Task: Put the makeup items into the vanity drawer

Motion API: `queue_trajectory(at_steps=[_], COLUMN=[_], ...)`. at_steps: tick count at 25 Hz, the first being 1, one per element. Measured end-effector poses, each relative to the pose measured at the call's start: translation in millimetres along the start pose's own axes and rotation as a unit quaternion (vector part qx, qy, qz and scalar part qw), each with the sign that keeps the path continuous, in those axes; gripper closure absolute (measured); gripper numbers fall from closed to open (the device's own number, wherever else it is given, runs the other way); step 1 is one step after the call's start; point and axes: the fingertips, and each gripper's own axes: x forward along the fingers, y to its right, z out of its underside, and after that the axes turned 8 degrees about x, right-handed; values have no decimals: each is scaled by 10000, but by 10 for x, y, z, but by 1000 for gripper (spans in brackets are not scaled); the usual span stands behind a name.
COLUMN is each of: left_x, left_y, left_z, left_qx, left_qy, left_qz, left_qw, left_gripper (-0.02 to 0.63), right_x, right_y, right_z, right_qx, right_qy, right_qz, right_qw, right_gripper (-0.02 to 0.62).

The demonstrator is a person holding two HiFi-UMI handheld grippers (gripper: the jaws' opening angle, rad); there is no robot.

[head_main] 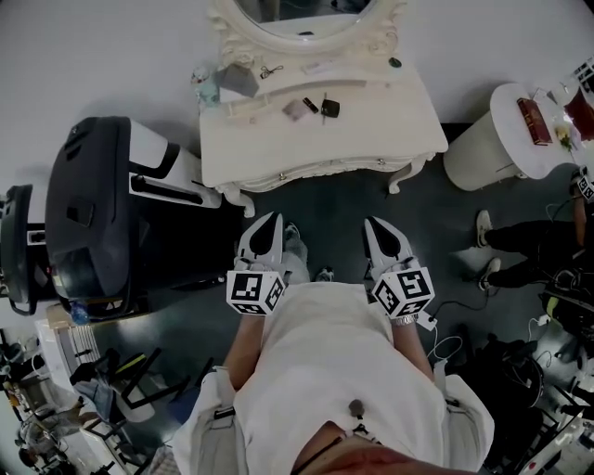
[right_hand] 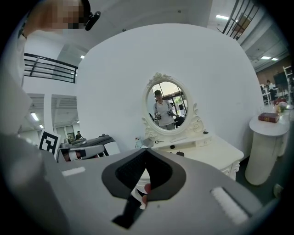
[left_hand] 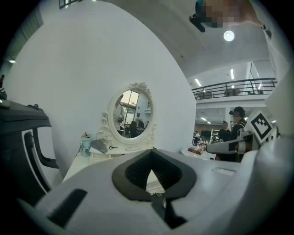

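The white vanity [head_main: 371,139] stands ahead under its oval mirror [head_main: 297,14], and its front drawer [head_main: 306,172] looks closed. Makeup items lie on the top: a black compact [head_main: 329,108], a small dark tube [head_main: 310,105], a pinkish piece [head_main: 295,110], a grey pouch [head_main: 239,80] and a small bottle [head_main: 206,86]. My left gripper [head_main: 271,221] and right gripper [head_main: 375,224] are held side by side over the dark floor, short of the vanity. Both are shut and hold nothing. The right gripper view shows the vanity [right_hand: 216,149] and black items [right_hand: 179,153] beyond the shut jaws.
A large black and white machine [head_main: 88,204] stands at the left, close to the vanity. At the right a round white pedestal table [head_main: 506,125] carries a red book [head_main: 534,119]. A person's legs [head_main: 524,237] and cables [head_main: 445,348] are on the floor at the right.
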Motion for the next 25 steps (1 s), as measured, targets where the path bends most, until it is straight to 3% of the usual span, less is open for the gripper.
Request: queue_trajectory(at_steps=[16, 25], left_x=[1347, 2056], left_y=[-289, -765], left_z=[-149, -184], left_qx=[-7, -226], left_qy=[84, -12], left_qz=[367, 385], left_qw=[9993, 9990], left_gripper=[600, 600], right_x=[884, 1652], right_y=[636, 803], right_z=[-499, -774], right_qx=[-88, -109], right_qy=[-58, -296], right_qz=[243, 183], right_qw=[9996, 9993], right_gripper=[588, 588])
